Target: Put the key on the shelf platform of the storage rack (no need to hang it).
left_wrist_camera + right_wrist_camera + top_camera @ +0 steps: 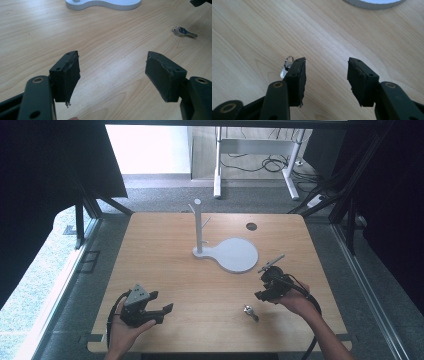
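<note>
A small bunch of keys [250,312] lies on the wooden table [165,250] near its front right. My right gripper [263,285] hovers just above and to the right of the keys, open and holding nothing. In the right gripper view the key ring [287,65] peeks out beside the left jaw of the open gripper [327,62]. My left gripper [161,301] is at the front left, also open and holding nothing. The left gripper view has the keys [185,32] far off at the upper right, beyond the wide-open gripper [113,60].
A white stand [198,227] with an upright pegged post and a round flat base [237,255] sits at the table's middle back; its base edge [100,3] [374,2] appears in both gripper views. A dark cable hole [251,226] is behind it. Black frame posts flank the table.
</note>
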A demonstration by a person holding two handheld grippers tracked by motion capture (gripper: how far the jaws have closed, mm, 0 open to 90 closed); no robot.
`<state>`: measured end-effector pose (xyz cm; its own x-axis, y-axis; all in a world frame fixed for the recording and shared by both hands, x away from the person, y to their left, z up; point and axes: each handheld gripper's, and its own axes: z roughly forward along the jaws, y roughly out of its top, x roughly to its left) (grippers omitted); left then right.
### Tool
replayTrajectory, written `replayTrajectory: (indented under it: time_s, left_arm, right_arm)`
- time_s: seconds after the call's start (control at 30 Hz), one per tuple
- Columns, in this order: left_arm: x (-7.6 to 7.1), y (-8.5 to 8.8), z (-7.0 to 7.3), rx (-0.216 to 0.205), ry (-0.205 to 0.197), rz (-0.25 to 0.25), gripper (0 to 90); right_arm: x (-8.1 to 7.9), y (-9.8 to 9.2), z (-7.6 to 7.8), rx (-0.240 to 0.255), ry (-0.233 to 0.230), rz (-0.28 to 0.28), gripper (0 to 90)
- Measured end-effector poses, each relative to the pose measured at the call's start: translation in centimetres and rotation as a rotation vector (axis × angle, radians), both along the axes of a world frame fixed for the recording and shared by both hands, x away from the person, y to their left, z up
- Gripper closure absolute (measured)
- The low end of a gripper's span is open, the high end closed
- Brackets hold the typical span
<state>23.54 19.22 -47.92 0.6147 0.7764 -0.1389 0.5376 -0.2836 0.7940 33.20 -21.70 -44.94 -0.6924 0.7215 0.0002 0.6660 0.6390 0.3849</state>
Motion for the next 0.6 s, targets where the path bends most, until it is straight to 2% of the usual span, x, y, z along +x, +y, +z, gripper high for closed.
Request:
replayTrajectory:
  time_s: [0.07, 0.4, 0.6]
  left_arm:
    - [0.0, -0.1, 0.0, 0.0, 0.002, -0.002, 28.0]
    - [0.0, -0.1, -0.1, 0.005, 0.003, -0.006, 28.0]
    - [0.0, -0.1, -0.1, 0.006, 0.004, -0.008, 28.0]
  right_arm:
    - [0.0, 0.5, -0.4, -0.017, 0.024, 0.014, 52.5]
    - [-0.2, 2.5, -1.9, -0.028, 0.096, 0.062, 55.6]
    - [-0.2, 3.5, -2.2, -0.034, 0.112, 0.079, 58.8]
